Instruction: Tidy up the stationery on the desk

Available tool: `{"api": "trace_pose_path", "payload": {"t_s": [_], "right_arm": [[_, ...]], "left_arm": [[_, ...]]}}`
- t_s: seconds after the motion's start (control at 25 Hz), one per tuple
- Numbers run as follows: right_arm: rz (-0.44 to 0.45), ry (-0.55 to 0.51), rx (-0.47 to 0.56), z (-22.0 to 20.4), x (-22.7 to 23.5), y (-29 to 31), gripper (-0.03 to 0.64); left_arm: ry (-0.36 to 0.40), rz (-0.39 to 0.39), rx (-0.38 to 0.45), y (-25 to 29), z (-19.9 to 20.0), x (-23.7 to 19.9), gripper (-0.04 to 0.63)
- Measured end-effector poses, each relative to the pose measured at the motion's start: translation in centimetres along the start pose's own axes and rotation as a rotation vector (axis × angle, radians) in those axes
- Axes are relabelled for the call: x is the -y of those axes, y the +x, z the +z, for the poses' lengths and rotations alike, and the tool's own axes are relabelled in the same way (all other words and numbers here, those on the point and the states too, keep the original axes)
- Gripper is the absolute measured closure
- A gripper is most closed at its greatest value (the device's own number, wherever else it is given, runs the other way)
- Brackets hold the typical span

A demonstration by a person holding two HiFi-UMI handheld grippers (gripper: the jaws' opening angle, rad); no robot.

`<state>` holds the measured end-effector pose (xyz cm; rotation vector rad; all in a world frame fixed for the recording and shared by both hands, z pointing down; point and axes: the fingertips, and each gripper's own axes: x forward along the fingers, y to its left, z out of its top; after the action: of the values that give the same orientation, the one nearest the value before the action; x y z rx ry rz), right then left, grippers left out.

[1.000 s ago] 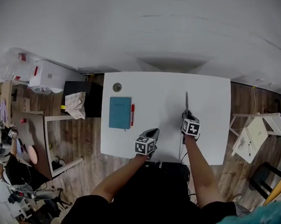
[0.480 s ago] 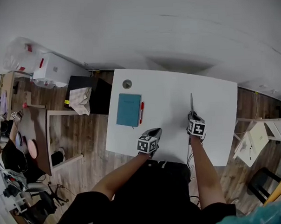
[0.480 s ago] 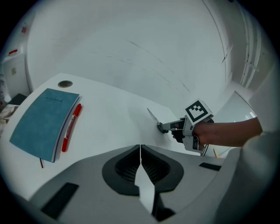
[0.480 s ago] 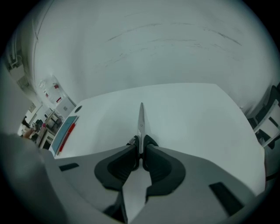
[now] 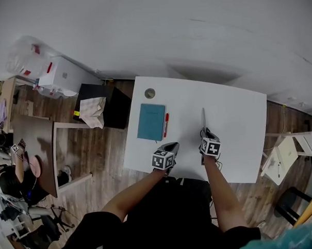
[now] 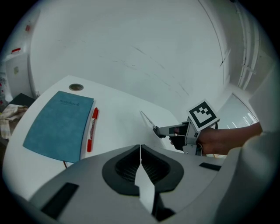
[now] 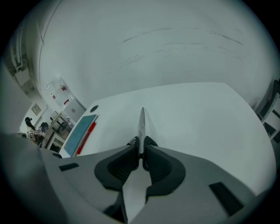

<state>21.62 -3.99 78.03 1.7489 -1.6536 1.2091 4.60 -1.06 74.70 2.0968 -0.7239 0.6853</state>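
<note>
A teal notebook (image 5: pixel 151 122) lies on the white desk (image 5: pixel 232 107) with a red pen (image 5: pixel 166 124) along its right edge; both show in the left gripper view as the notebook (image 6: pixel 59 124) and the pen (image 6: pixel 91 129). My right gripper (image 5: pixel 203 133) is shut on a pair of scissors (image 5: pixel 203 118), blades pointing away from me. In the right gripper view the scissors (image 7: pixel 141 127) stick out between the closed jaws of the right gripper (image 7: pixel 141 153). My left gripper (image 5: pixel 170 146) hovers near the desk's front edge, shut and empty (image 6: pixel 140 151).
A round grommet (image 5: pixel 150 93) sits in the desk's far left corner. Left of the desk stand a black box (image 5: pixel 101 105) with a paper bag (image 5: pixel 92 112), white bins (image 5: pixel 61 76) and a wooden table (image 5: pixel 38 147). A white stool (image 5: pixel 283 152) stands at the right.
My right gripper has carried the scissors leftward, closer to the pen and notebook. The left gripper stays near the front edge.
</note>
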Motion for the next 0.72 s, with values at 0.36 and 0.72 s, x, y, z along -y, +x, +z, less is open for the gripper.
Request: {"api": "trace_pose_path", "payload": {"t_s": [0.36,0.72], "right_arm": [[0.023,0.018,-0.01,-1.8,-8.4,1.1,0.529],[-0.008,0.081,-0.029,-3.9,-13.9,2.3,0.528]], "left_arm": [[-0.016,0.005,0.019,-4.0,0.0,-4.8,0.576],[-0.03,-0.015,0.016,-6.7,-0.7,-8.5,0.575]]}}
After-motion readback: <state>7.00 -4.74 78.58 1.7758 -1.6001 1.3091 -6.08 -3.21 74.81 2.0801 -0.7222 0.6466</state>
